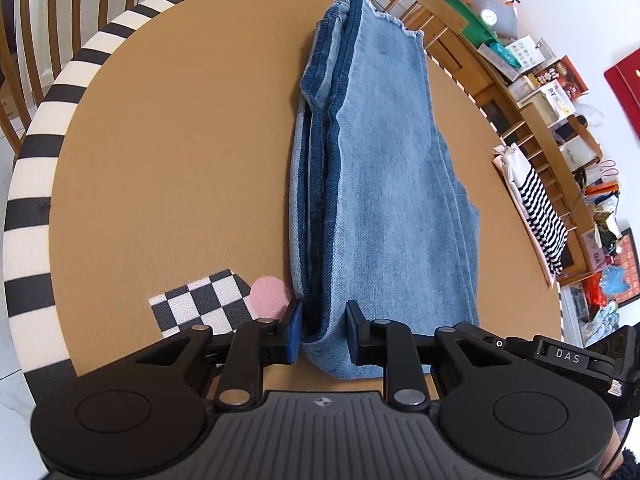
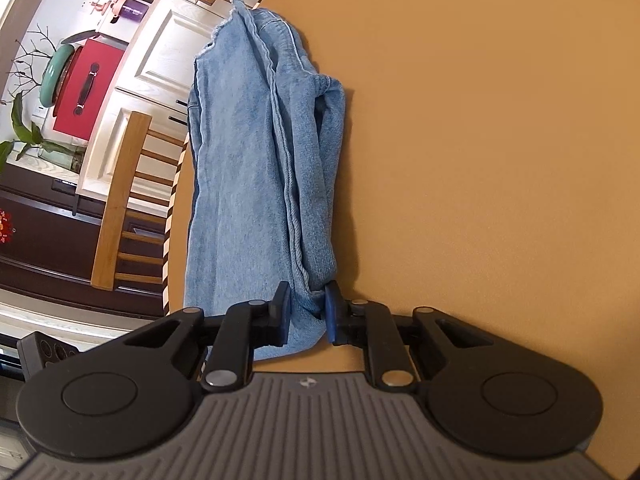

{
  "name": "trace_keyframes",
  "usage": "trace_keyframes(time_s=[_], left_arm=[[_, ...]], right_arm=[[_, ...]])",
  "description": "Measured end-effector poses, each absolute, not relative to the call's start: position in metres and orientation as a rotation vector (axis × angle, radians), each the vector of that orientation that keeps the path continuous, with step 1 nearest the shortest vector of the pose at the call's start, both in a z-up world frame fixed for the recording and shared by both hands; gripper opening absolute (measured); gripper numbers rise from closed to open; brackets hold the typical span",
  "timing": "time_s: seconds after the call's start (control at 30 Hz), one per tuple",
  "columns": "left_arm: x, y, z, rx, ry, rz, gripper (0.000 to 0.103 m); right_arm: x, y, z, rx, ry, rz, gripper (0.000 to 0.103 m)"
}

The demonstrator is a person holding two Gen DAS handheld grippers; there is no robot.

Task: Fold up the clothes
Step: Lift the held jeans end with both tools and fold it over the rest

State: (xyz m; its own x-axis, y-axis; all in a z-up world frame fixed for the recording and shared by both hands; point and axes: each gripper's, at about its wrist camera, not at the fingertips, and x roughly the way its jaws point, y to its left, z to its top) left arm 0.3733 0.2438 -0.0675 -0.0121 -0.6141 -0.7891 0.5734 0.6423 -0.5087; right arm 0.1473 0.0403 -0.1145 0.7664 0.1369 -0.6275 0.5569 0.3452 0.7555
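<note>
Left gripper: jaws drawn in on the near fold of the jeans, blue pads pressed against a thick bundle of denim layers, no slack visible between pad and cloth. Right gripper: jaws likewise clamped on a bunched fold at the near end of the same jeans, cloth squeezed narrow between the pads.

Jeans: light-blue denim, folded lengthwise into a long strip, stretched from both grippers across the round table to its far edge; frayed hem at or just past that far edge, darker side seams stacked along one long side. In the right wrist view, one long side of the strip overhanging the table edge.

Table: tan top, black-and-white striped rim. Checkered patch and pink disc near the near edge, the disc just beside the jeans.

Beyond the table: wooden chairs, a cluttered shelf, a striped cloth; in the right wrist view, white cabinet doors.
</note>
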Motion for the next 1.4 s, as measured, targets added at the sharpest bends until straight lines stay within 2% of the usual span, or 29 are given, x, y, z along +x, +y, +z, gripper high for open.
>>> trace_keyframes(time_s=[1.1,1.4], left_arm=[[0.377,0.244,-0.068,-0.043,1.297,-0.942,0.025],[0.369,0.255,-0.056,-0.02,1.35,-0.935,0.017]], right_arm=[[0.15,0.047,-0.11,1.154,0.695,-0.33,0.017],[0.144,0.065,-0.086,1.061,0.75,-0.329,0.016]])
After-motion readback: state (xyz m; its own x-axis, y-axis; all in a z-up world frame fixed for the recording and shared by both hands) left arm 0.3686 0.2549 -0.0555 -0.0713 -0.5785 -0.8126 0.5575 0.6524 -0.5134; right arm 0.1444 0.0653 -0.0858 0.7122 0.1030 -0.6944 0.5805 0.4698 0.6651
